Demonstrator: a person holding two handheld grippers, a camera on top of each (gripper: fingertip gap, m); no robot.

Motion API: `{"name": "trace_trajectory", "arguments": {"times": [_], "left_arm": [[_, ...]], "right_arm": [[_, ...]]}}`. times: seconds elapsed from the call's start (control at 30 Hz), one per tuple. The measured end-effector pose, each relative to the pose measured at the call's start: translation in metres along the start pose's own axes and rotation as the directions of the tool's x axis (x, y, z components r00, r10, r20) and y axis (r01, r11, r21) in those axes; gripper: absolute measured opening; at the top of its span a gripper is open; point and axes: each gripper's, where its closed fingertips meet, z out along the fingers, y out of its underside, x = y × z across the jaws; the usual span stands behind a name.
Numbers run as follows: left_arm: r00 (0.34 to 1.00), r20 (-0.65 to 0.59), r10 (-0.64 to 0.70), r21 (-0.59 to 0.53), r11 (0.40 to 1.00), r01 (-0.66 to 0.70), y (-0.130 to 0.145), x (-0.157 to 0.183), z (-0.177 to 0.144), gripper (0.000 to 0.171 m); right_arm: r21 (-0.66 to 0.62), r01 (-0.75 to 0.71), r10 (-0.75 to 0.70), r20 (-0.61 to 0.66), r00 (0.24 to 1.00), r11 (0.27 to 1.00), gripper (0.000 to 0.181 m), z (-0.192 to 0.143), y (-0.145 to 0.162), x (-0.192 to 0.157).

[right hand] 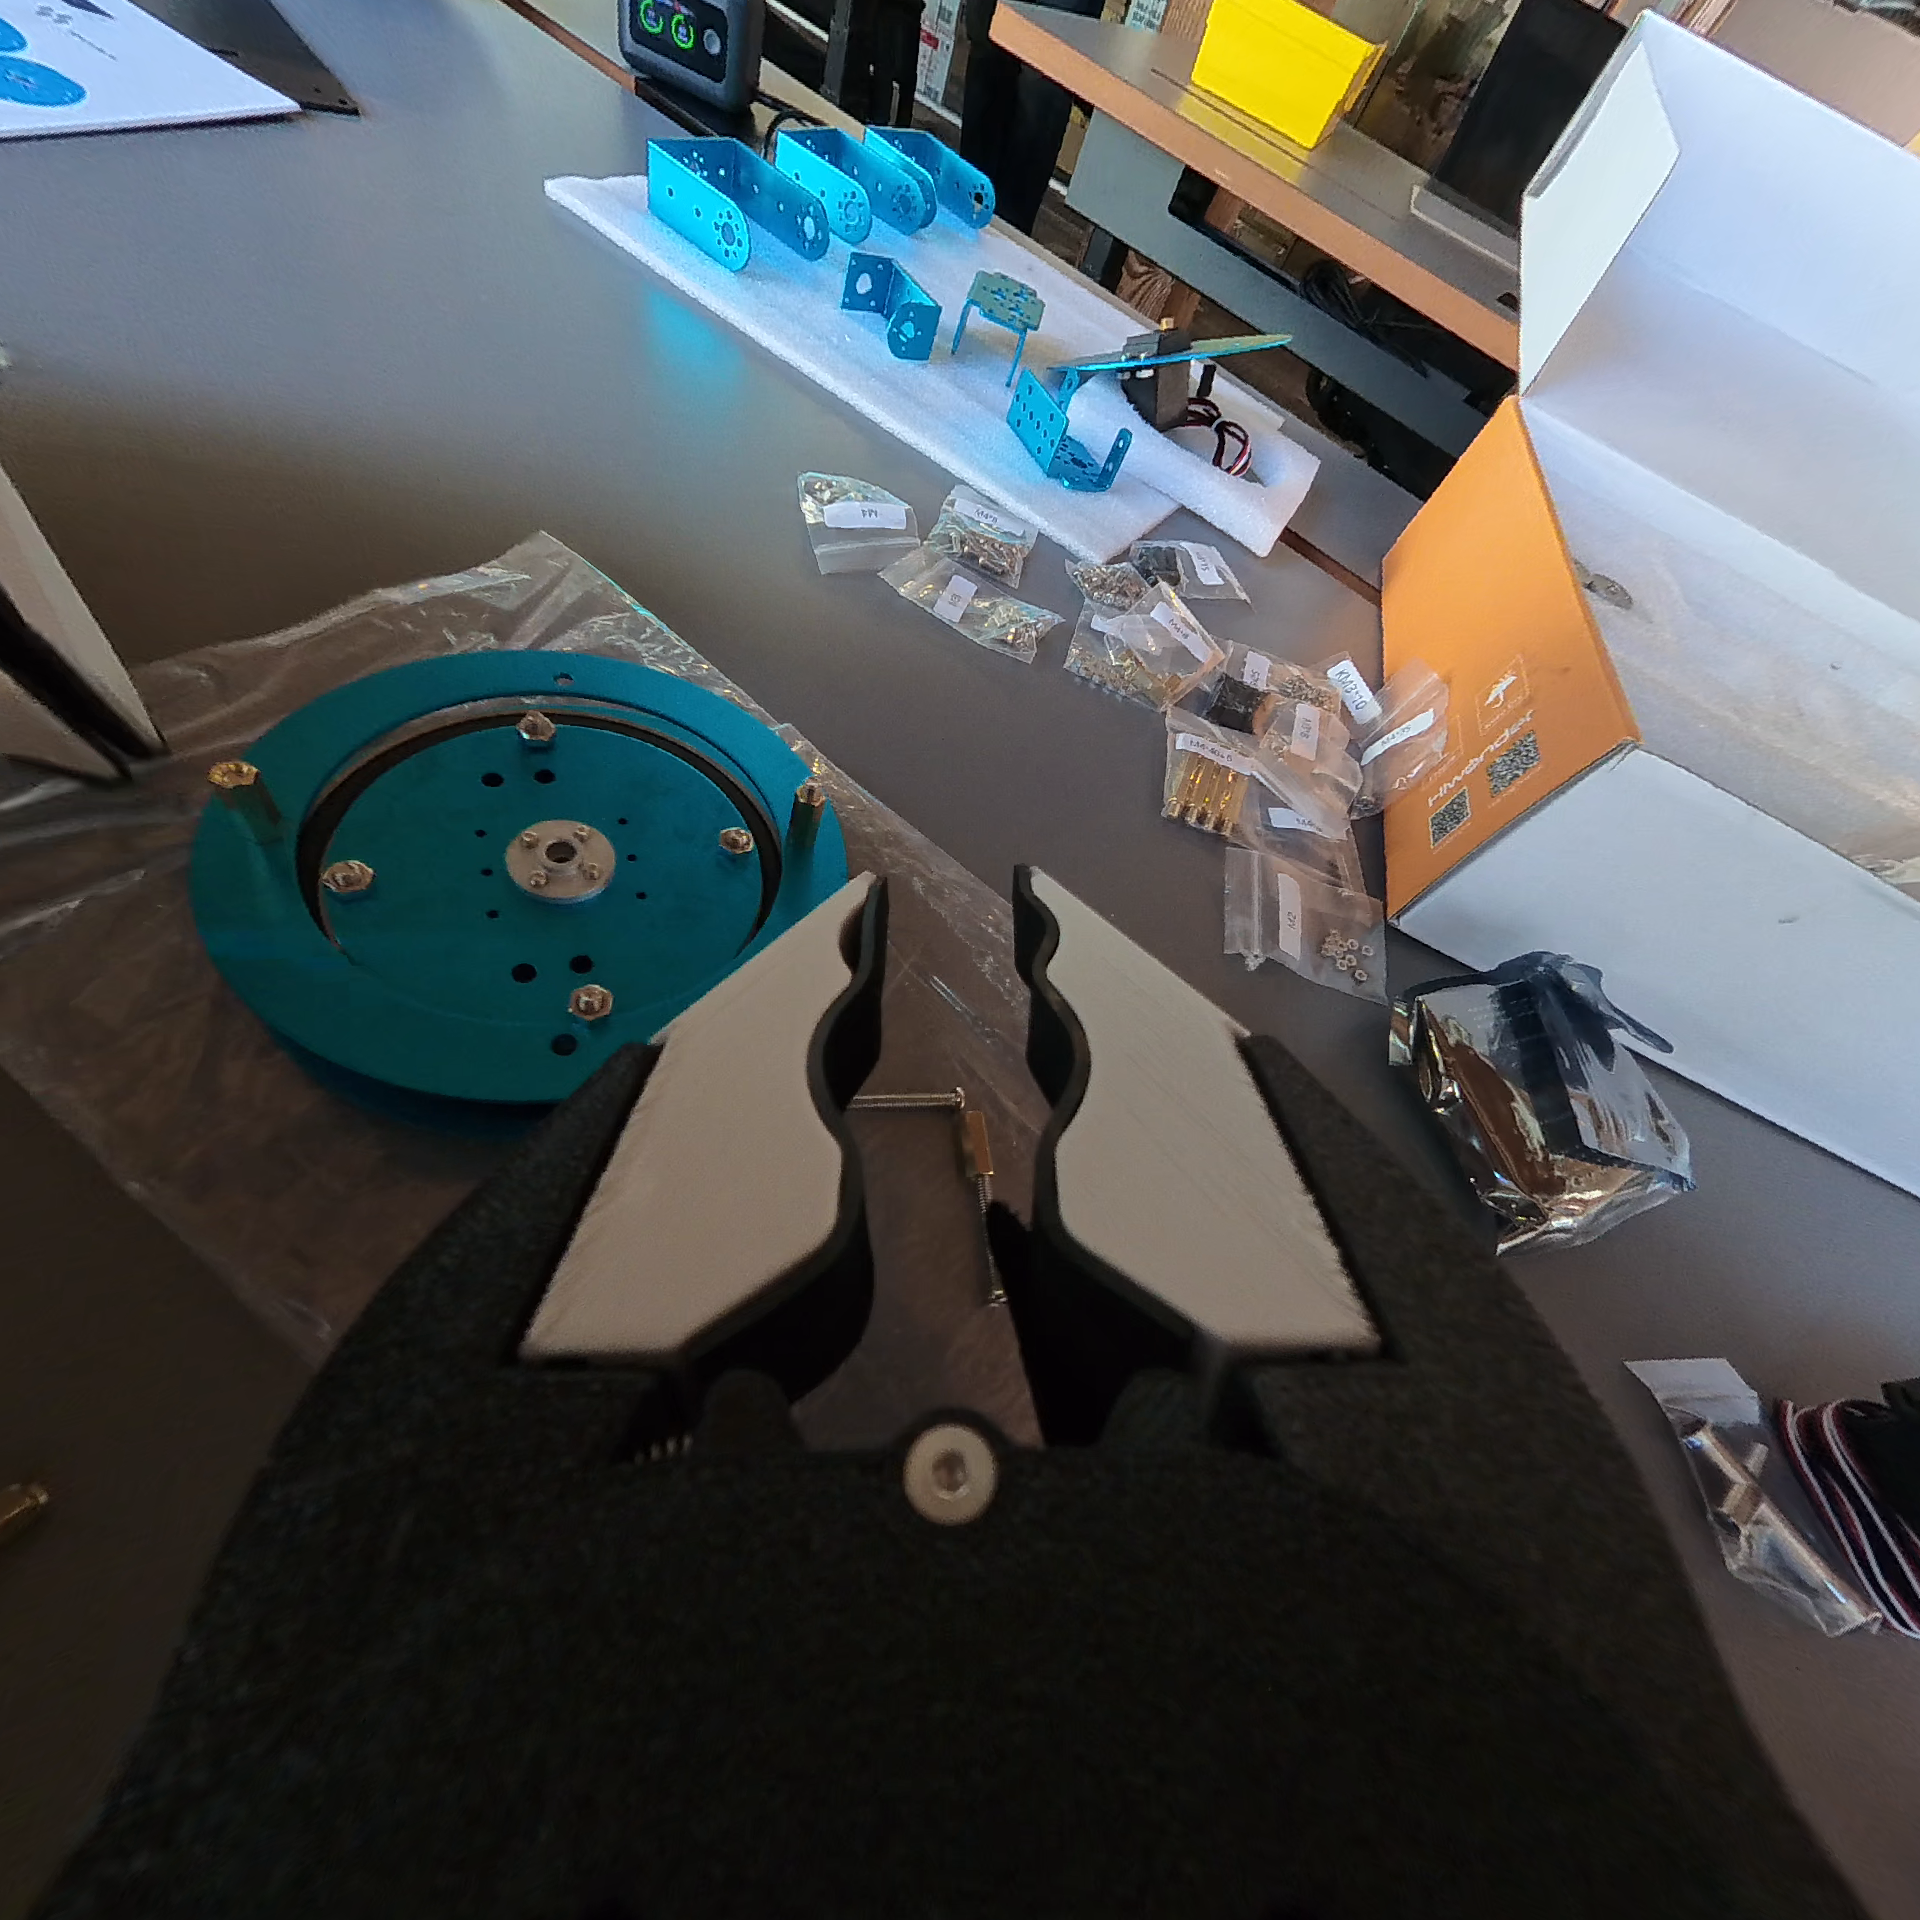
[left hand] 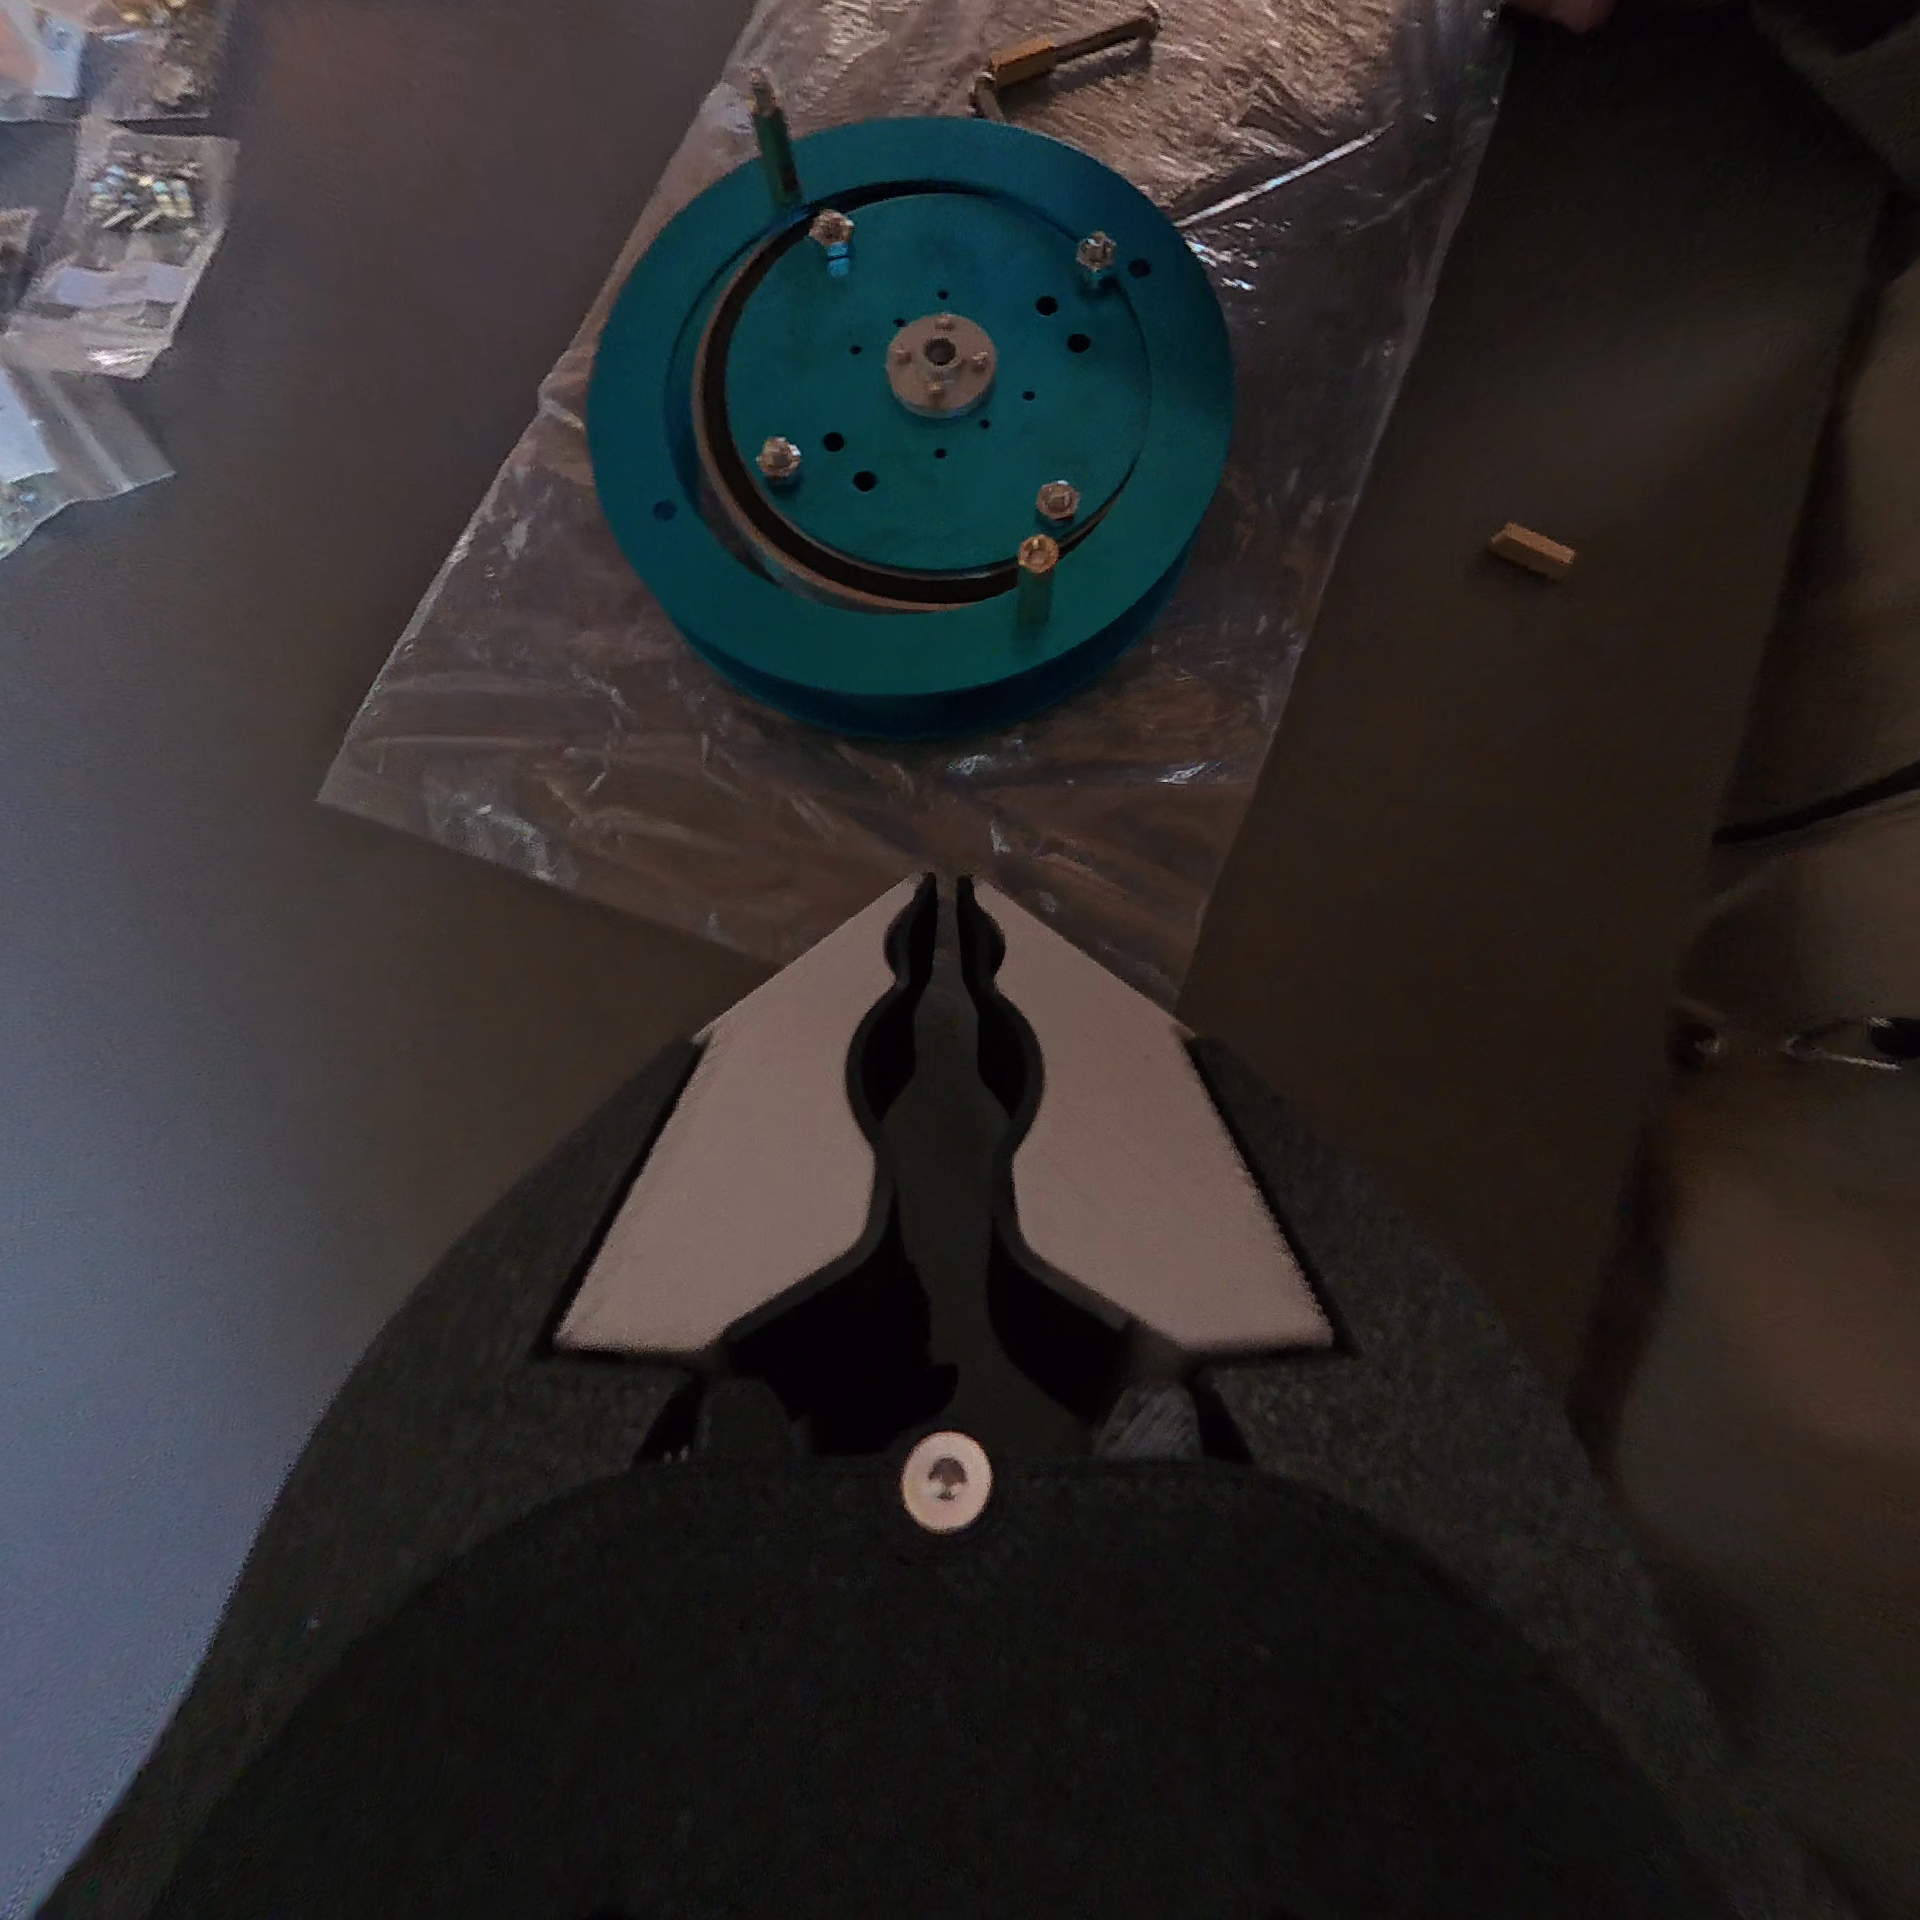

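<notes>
Grey bench: a round teal metal turntable plate (right hand: 499, 883) with upright brass standoffs lies on a clear plastic sheet (right hand: 312, 1174). Left gripper (left hand: 945, 883): jaws nearly together, empty, short of the plate. Right gripper (right hand: 948, 894): jaws spread over a loose brass standoff with screw (right hand: 977, 1153). Likely hazards: sheet slipping, standoff rolling. Clutter crowds the far right edge; the near side stays freer.
</notes>
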Motion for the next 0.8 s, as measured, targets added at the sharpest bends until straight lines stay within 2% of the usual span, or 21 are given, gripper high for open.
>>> {"name": "trace_trajectory", "arguments": {"times": [0.17,0.33,0.43,0.6,0.8], "left_arm": [[0.988,0.083,-0.131,0.111,0.986,0.122,-0.003,-0.006,-0.022,0.002],[0.944,0.127,-0.304,0.284,0.923,0.259,-0.004,-0.012,-0.052,0.002],[0.923,0.137,-0.359,0.350,0.889,0.294,-0.003,-0.009,-0.073,0.002],[0.905,0.188,-0.382,0.377,0.879,0.293,0.007,-0.006,-0.102,0.002],[0.906,0.169,-0.387,0.384,0.873,0.301,0.015,0.010,-0.112,0.002]], "right_arm": [[-0.004,0.025,-0.025,0.006,1.000,1.000,0.023,0.001,0.001,-0.004],[-0.006,0.041,-0.041,0.009,0.999,0.999,0.023,0.002,-0.001,-0.004],[-0.007,0.046,-0.046,0.010,0.999,0.999,0.024,-0.013,-0.013,-0.001],[0.017,0.002,-0.004,0.109,0.994,1.000,0.027,-0.049,-0.026,-0.011],[0.003,-0.093,0.090,0.200,0.976,0.996,0.027,-0.071,-0.008,-0.019]]}}
